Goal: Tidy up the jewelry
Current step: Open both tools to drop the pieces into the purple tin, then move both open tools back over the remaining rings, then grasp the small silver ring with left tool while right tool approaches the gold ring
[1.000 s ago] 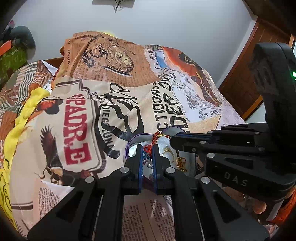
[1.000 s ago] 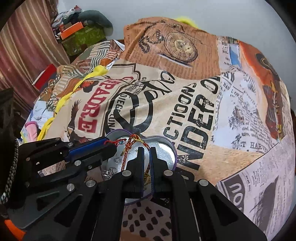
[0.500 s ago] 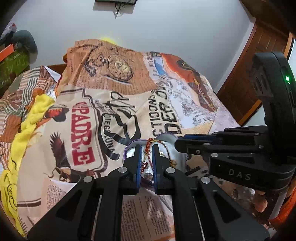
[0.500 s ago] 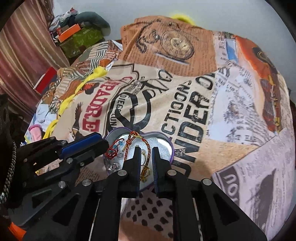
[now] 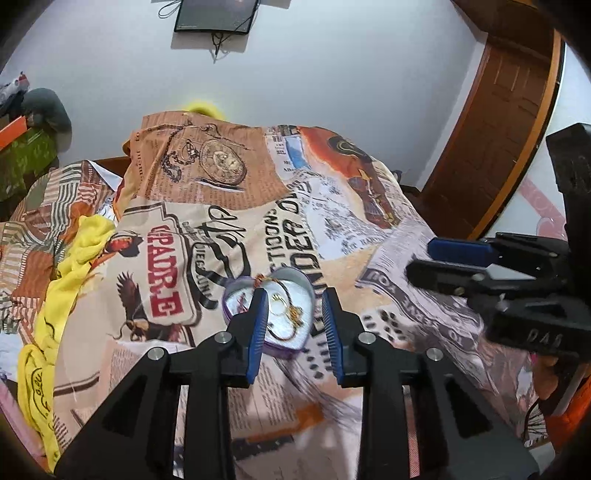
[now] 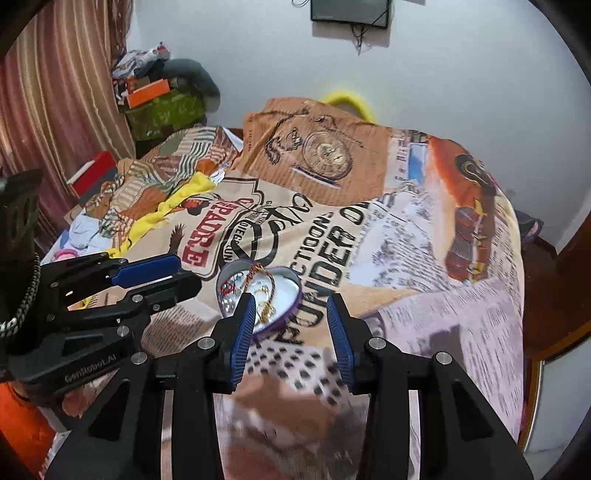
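Note:
A purple heart-shaped tin (image 5: 308,291) (image 6: 291,295) lies open on the printed bedspread. Inside it lie a gold chain (image 5: 291,314) (image 6: 266,308), a red and yellow thread bracelet (image 6: 256,271) and small silver pieces (image 6: 229,290). My left gripper (image 5: 293,325) is open and empty, raised just before the tin, with its left finger covering the tin's left part. My right gripper (image 6: 291,326) is open and empty, also just before the tin. Each gripper shows from the side in the other's view: the right one (image 5: 458,264) and the left one (image 6: 155,278).
The bedspread (image 5: 369,236) covers the whole bed. A yellow cloth (image 5: 70,273) lies along its left side. Boxes and clothes (image 6: 159,99) pile up by the curtain at the back left. A wooden door (image 5: 498,129) stands at the right, and a dark panel (image 6: 349,13) hangs on the wall.
Both grippers were shut over the tin, with the thread bracelet between them; both have opened and pulled up and back. The bracelet and chain now lie in the tin.

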A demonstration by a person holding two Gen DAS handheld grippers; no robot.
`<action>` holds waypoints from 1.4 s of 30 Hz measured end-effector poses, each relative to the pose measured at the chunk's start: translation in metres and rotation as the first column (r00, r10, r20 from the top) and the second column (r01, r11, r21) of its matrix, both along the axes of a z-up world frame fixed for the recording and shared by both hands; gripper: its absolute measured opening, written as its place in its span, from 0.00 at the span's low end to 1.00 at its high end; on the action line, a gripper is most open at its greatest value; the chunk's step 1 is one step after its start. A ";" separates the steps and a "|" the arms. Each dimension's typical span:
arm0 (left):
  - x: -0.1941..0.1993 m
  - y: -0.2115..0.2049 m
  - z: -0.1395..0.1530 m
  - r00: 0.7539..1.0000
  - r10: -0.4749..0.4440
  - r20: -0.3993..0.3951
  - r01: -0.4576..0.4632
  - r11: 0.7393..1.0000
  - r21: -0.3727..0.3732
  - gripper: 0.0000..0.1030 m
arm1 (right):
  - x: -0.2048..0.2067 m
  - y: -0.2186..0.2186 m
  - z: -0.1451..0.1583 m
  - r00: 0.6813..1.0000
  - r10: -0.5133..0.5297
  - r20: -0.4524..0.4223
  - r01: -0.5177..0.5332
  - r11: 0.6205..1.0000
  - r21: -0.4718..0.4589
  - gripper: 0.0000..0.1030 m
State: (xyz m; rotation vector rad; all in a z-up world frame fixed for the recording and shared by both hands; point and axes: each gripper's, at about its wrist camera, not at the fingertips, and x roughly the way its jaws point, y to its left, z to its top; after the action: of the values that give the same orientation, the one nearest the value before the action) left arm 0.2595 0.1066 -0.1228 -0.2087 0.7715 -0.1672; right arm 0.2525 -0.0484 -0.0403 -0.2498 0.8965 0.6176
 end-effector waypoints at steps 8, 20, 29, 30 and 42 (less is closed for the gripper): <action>-0.016 -0.032 -0.018 0.996 -0.058 -0.069 0.059 0.998 0.017 0.29 | -0.017 -0.040 -0.005 0.998 -0.058 0.010 0.058 0.998 -0.030 0.36; -0.030 -0.088 -0.048 0.970 -0.191 -0.150 0.196 0.981 0.015 0.29 | -0.047 -0.075 -0.037 0.998 -0.065 -0.010 0.064 0.994 -0.087 0.36; -0.023 -0.108 -0.065 0.957 -0.229 -0.179 0.242 0.969 0.051 0.29 | -0.050 -0.087 -0.057 0.995 -0.077 -0.055 0.072 0.994 -0.085 0.36; -0.023 -0.108 -0.066 0.956 -0.231 -0.179 0.243 0.969 0.050 0.29 | -0.051 -0.087 -0.057 0.996 -0.074 -0.057 0.069 0.994 -0.085 0.36; -0.018 -0.110 -0.073 0.956 -0.244 -0.165 0.257 0.965 0.058 0.08 | -0.047 -0.080 -0.069 0.994 -0.046 -0.095 0.040 0.997 -0.059 0.36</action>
State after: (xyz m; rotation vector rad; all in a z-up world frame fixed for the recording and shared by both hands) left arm 0.2412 -0.0036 -0.1961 -0.0480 0.9592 -0.3637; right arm 0.2055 -0.1287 -0.1097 -0.2532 1.0109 0.5682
